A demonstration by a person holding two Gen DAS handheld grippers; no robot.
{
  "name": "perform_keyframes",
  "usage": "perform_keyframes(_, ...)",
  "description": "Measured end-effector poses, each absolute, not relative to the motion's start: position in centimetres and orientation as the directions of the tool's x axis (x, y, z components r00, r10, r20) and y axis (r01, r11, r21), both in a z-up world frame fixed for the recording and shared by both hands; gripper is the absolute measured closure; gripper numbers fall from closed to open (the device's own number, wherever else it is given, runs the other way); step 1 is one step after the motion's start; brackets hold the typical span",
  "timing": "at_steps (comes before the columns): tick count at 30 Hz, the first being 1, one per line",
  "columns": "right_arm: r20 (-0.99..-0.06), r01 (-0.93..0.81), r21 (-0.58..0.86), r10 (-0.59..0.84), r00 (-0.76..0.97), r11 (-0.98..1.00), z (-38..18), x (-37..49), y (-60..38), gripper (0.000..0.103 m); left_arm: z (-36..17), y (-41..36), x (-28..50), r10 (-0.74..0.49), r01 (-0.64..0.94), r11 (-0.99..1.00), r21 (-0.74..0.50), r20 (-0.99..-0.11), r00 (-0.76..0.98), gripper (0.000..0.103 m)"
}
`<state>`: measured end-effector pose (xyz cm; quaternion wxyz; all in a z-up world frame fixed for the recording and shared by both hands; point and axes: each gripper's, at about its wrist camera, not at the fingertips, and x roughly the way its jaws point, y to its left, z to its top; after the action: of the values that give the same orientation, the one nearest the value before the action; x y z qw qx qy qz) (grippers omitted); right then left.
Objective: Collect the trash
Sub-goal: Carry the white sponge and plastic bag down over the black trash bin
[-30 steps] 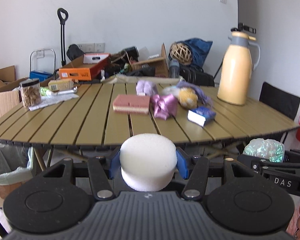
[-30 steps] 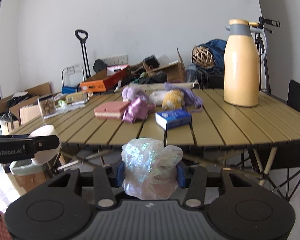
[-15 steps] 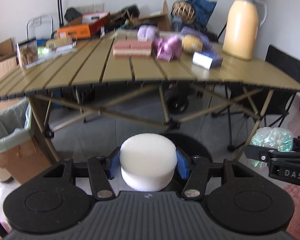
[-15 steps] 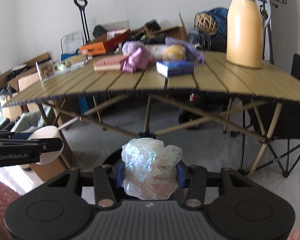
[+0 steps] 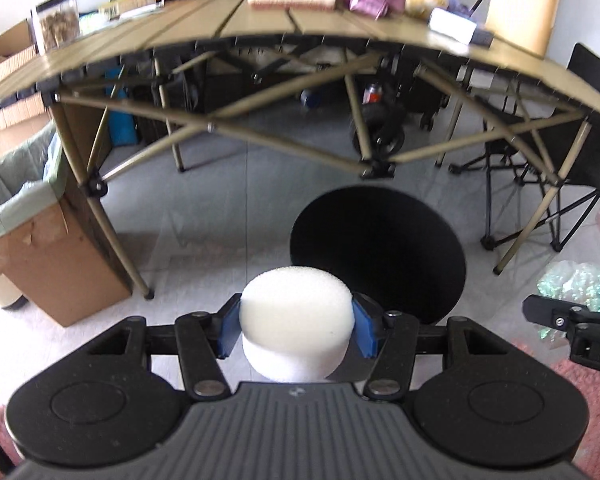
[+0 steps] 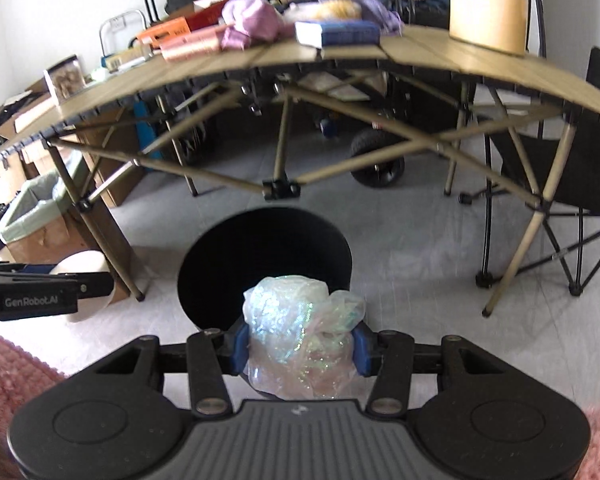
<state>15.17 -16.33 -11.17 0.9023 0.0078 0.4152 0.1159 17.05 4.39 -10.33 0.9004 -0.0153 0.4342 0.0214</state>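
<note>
Above black bin (image 5: 378,252) | we've dropped from tabletop level | left gripper (image 5: 296,330) pinching foam puck (image 5: 296,314) | right gripper (image 6: 300,350) pinching plastic wad (image 6: 300,332) | release looks next

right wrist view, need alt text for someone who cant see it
The right claw grips a crumpled shiny plastic wrapper above a round black bin on the grey floor. Behind stands a folding table with clutter; the left claw holds a white foam puck at left.
</note>
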Motion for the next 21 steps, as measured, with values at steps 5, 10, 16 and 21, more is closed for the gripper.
perform_keyframes(5, -0.769, -0.184, 0.109, 0.200, 0.607, 0.977, -12.3, 15.6, -16.6, 0.055, -11.5, 4.7, 17.4, 0.043, -0.078, 0.997, -0.004, -0.812, 0.582, 0.046)
perform_keyframes(10, -0.774, -0.165, 0.111, 0.189, 0.605, 0.980, -12.5, 16.0, -17.1, 0.055, -11.9, 4.6, 17.9, 0.043, -0.084, 0.996, -0.005, -0.830, 0.556, 0.046)
perform_keyframes(16, -0.763, -0.123, 0.107, 0.160, 0.626, 0.987, -11.8, 16.8, -18.2, 0.055, -12.4, 4.5, 19.4, 0.018, -0.077, 0.997, -0.026, -0.856, 0.517, 0.046)
perform_keyframes(21, -0.756, -0.076, 0.113, 0.136, 0.641, 0.991, -11.2, 18.1, -19.8, 0.055, -12.7, 3.7, 20.7, 0.006, -0.059, 0.998, -0.028, -0.863, 0.505, 0.046)
